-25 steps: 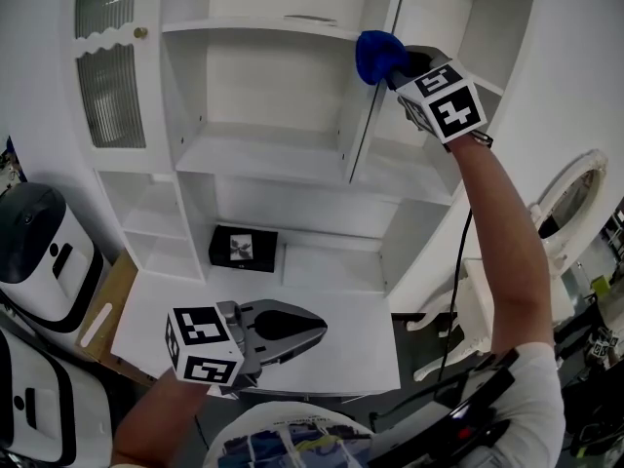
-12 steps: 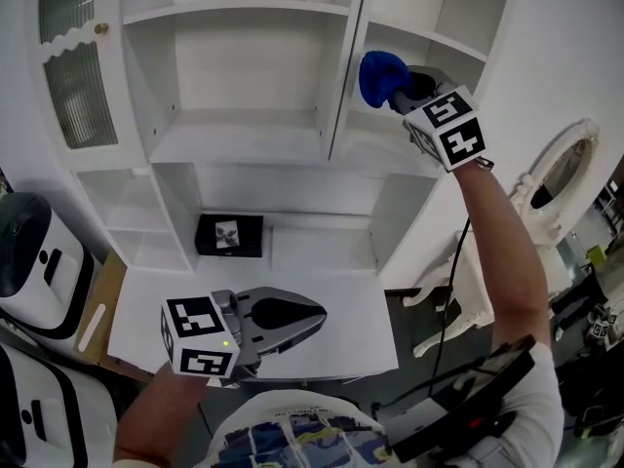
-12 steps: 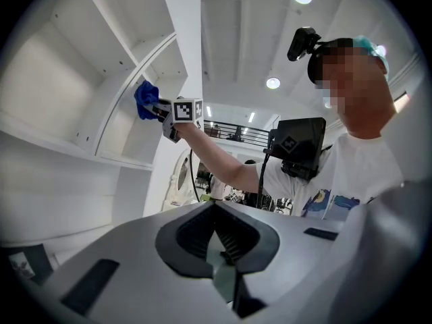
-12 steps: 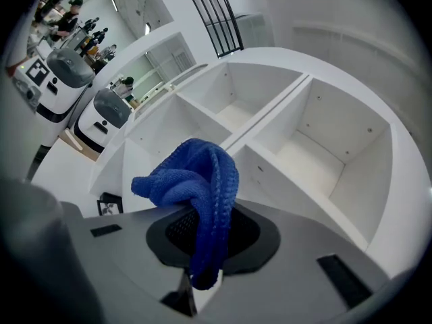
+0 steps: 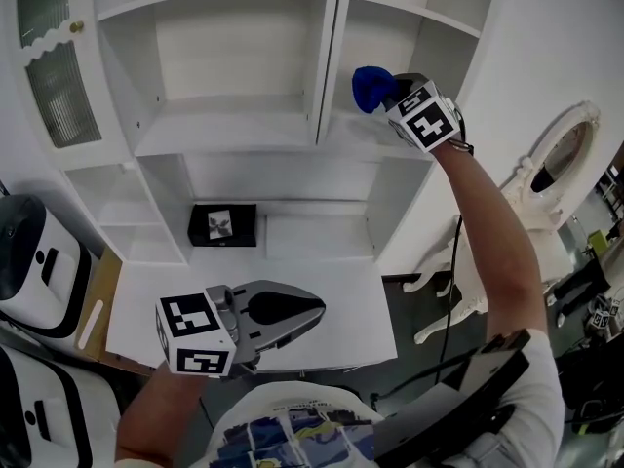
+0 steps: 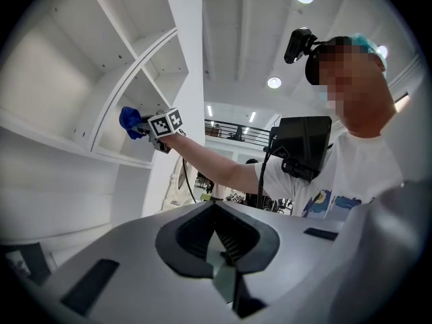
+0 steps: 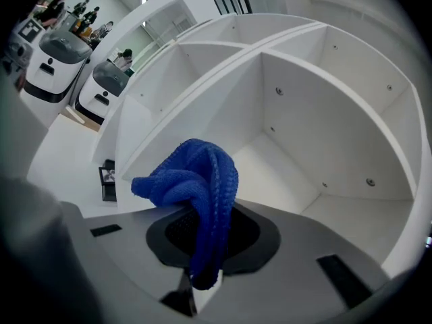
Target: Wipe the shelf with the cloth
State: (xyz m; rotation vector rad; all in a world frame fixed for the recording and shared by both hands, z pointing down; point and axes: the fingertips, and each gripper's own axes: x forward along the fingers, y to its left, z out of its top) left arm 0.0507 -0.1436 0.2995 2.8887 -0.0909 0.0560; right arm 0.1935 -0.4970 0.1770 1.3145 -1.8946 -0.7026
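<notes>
Pinches a bunched blue cloth [image 7: 192,187] between the jaws of the right gripper [image 5: 392,94], most of the wad bulging out past the tips. Hovers with it just above the white shelf [image 7: 283,181] lying ahead of those jaws in the narrow compartment; cannot tell whether cloth touches board. Holds the left gripper [image 5: 310,312] low, well apart from the right one, jaws pressed together on nothing, over a white desktop [image 5: 351,330]. Shows a small black box [image 5: 222,225] beyond the left gripper's tips, back in the recess
</notes>
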